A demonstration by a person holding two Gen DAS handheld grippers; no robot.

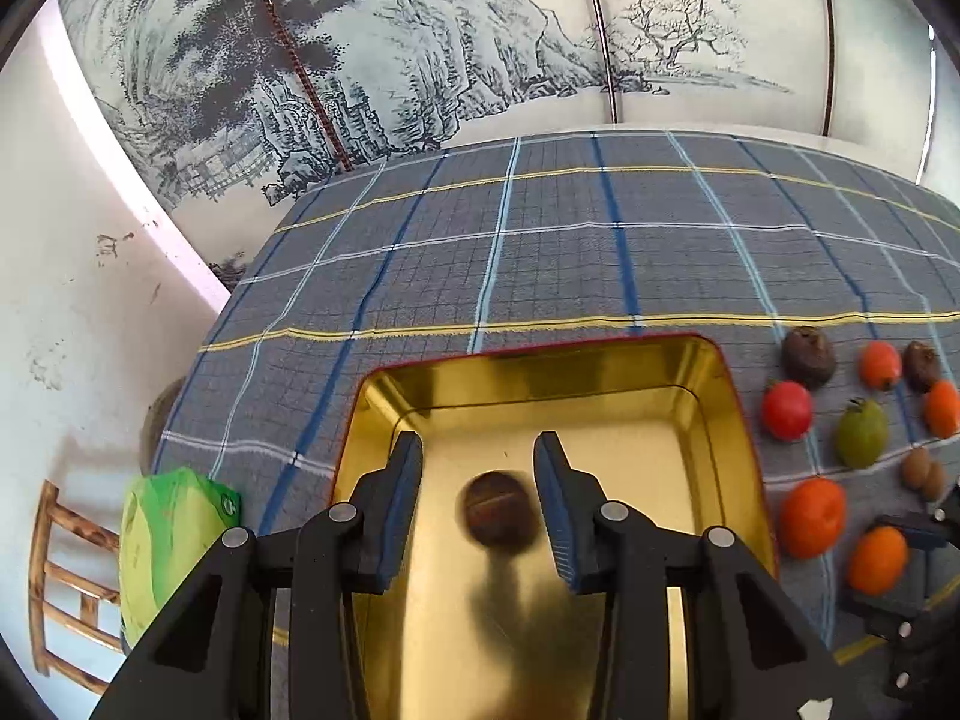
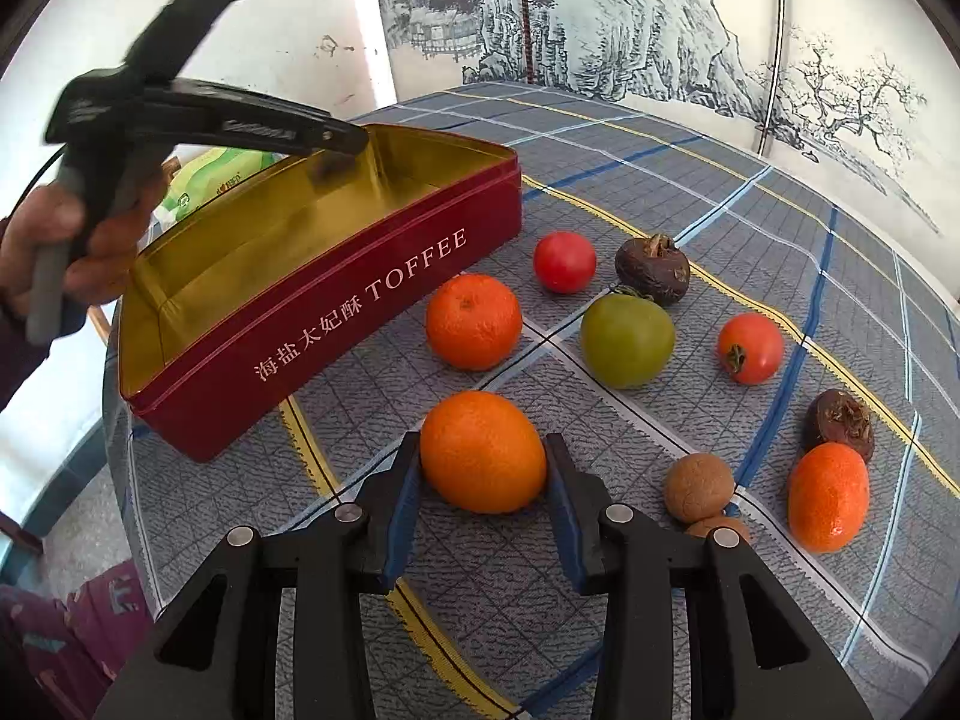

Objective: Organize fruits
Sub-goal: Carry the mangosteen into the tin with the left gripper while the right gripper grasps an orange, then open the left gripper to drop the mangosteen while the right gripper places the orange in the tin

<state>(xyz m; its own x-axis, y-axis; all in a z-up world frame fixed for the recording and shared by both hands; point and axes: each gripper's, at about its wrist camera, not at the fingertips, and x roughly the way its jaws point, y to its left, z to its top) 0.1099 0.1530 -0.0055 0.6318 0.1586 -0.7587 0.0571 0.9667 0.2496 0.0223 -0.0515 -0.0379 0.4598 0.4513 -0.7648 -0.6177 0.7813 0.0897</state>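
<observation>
The left claw [image 1: 478, 480] hangs released over the toffee tin [image 1: 741, 414], a blurred brown fruit [image 1: 497, 510] between its fingers but apparently touching neither, inside the tin. The right claw [image 2: 483, 483] brackets an orange mandarin [image 2: 483, 459] on the desk [image 2: 600, 570], pads at or just off its sides; I cannot tell if it is gripped. It looks soft-skinned, light and round, best pinched gently across its widest middle

Glossy gold metal lines the red toffee tin [image 2: 336, 276] on a woven plaid tablecloth [image 2: 660, 192] (matt); the nearest orange [image 2: 483, 450] is dimpled.
</observation>
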